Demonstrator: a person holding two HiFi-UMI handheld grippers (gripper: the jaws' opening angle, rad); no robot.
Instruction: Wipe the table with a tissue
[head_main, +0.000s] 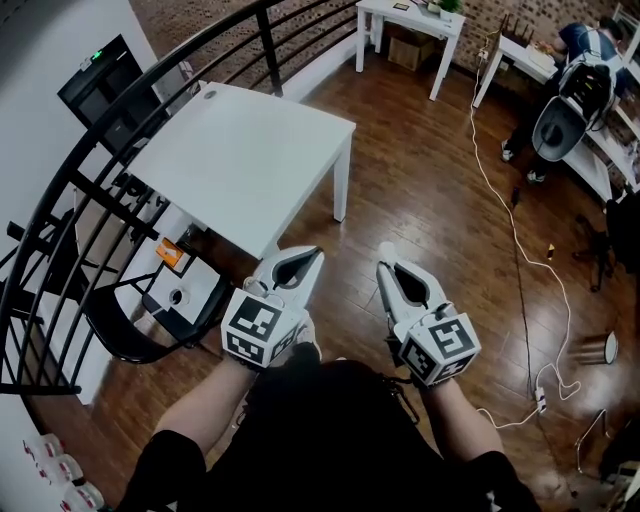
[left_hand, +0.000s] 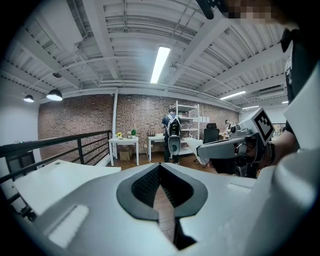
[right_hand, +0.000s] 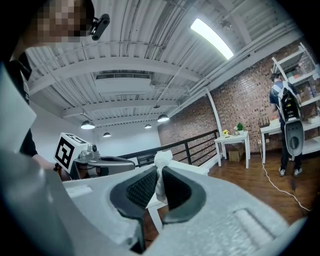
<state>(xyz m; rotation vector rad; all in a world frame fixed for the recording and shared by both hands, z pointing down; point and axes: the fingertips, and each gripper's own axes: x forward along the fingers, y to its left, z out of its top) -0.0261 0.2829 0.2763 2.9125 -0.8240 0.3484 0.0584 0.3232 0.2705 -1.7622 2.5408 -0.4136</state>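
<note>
Table (head_main: 245, 155), white, is seen ahead and to the left of both grippers, well apart from them. The left gripper (head_main: 305, 260) is held with its jaws pressed together and nothing between them. The right gripper (head_main: 392, 270) is clamped on a small white tissue (right_hand: 161, 165), which is bunched at the jaw tips and kept off the table.

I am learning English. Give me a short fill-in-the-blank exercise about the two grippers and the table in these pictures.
1. The right gripper is shut on a ____.
2. The left gripper is shut and holds ____.
3. The table ahead of both grippers is ____ in colour.
Missing words: tissue; nothing; white.
</note>
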